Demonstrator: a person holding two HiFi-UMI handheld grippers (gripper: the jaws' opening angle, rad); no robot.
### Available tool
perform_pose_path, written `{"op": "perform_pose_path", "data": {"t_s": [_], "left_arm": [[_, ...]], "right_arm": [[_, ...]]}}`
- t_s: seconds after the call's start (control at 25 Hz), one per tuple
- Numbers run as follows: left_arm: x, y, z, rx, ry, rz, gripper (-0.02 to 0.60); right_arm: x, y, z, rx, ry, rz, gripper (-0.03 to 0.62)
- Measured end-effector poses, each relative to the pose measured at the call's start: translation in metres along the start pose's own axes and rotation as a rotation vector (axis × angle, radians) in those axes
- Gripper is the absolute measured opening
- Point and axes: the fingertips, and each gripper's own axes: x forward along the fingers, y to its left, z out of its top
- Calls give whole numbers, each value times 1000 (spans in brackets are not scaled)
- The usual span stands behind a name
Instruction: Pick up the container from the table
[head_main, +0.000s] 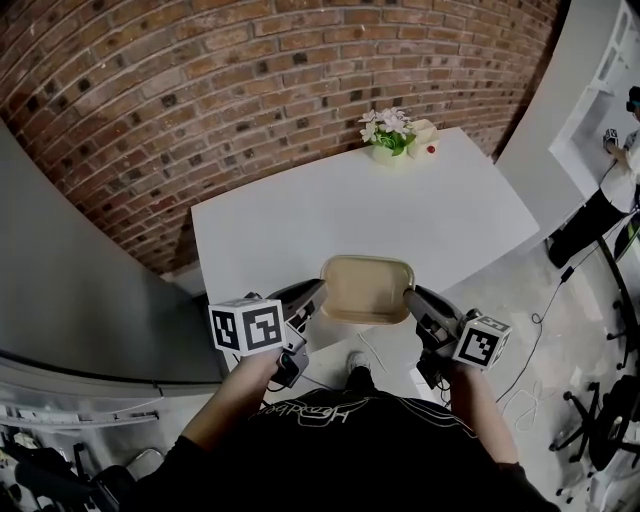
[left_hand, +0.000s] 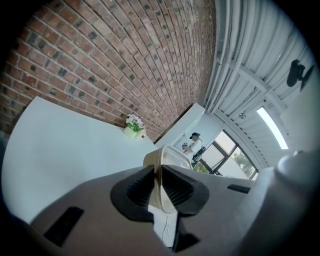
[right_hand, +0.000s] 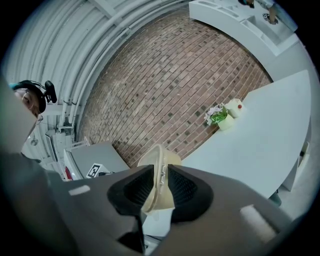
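Left tongs (head_main: 318, 290), right tongs (head_main: 410, 297) on beige container (head_main: 367, 288)

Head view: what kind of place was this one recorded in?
Probably an office or lab-style workspace: a brick wall behind a white table, rolling chairs and a loose cable on the floor at the right.

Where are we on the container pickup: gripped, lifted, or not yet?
Done: the left gripper and right gripper each have their jaws closed on a side rim of the beige container. In hand: it is held between them at the near edge of the white table, apparently off the surface. Left: little, perhaps only bringing it fully clear.
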Motion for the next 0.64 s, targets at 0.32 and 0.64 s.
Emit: {"op": "perform_pose_path", "data": {"t_s": [0.32, 0.64], "left_arm": [[-11, -1, -7, -5, -2, 4, 51], [-22, 6, -16, 4, -4, 37, 51]], "right_arm": [[-1, 6, -8, -6, 6, 0, 92], [-4, 11, -18, -9, 12, 1, 92]]}}
